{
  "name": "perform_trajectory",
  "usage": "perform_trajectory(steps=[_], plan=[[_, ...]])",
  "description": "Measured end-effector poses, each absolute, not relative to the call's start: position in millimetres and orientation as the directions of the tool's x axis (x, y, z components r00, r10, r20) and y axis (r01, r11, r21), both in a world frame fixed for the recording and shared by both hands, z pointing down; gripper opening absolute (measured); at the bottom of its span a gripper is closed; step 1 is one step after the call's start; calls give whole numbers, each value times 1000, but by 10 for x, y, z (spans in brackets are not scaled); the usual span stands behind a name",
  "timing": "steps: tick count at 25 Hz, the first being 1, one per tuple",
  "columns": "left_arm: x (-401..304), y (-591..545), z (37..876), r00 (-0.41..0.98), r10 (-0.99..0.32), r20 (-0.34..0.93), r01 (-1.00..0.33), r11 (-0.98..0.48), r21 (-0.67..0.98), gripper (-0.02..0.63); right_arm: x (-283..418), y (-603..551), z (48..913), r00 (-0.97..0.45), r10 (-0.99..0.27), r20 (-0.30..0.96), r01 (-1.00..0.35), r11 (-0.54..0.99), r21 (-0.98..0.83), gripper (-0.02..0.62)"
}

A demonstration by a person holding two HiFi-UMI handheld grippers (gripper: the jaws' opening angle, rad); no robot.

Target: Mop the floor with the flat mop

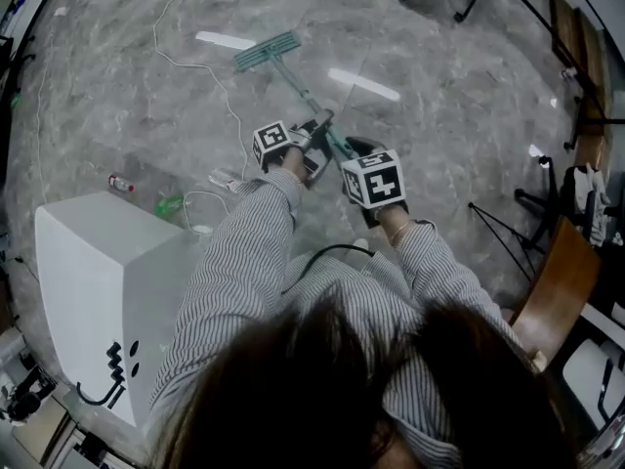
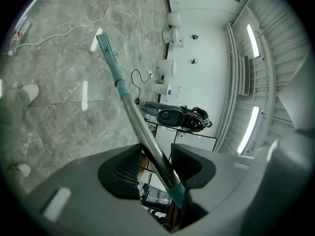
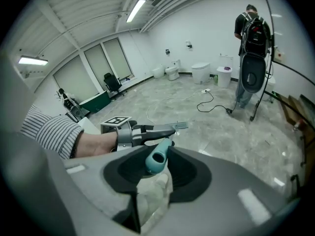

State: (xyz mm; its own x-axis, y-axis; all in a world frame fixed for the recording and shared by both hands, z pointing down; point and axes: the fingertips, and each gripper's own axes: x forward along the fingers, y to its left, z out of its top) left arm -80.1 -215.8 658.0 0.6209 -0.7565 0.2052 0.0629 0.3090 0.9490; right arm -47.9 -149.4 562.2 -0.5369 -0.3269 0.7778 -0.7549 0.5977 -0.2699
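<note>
The flat mop's teal head [image 1: 267, 50] lies on the grey marble floor ahead of me, and its pole [image 1: 303, 91] slants back to both hands. My left gripper [image 1: 317, 143] is shut on the metal pole [image 2: 142, 127], which runs between its jaws down to the mop head [image 2: 102, 39]. Just behind it, my right gripper [image 1: 356, 156] is shut on the teal handle end [image 3: 158, 156]. From the right gripper view, the left gripper [image 3: 147, 131] and the mop head [image 3: 181, 125] show beyond that handle end.
A white cabinet [image 1: 107, 281] stands at my left, with a small bottle [image 1: 121, 183], a green item [image 1: 169, 204] and a white cable [image 1: 225, 106] on the floor nearby. A wooden chair [image 1: 557, 291] and stands [image 1: 508, 233] are at right. A person [image 3: 251, 28] stands far off.
</note>
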Motion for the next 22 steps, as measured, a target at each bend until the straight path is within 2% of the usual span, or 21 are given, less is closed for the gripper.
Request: perform_trajectory(steps=[4,13,22], plan=[[-148,-1450,6515,609,-778,156,113,280,953,178,199,-805,5544,-545,-347,763,-751,607,-260,121],[1379,176,6369,731,-656,188,49,324,945,179,1688,790,5397,-535,-332,777,-756,599,-264,118],[2174,1321,6068,799,-573,184,69,390,918,179,2425,1873,5036,-536,-307,786,-757,587,-287,121]])
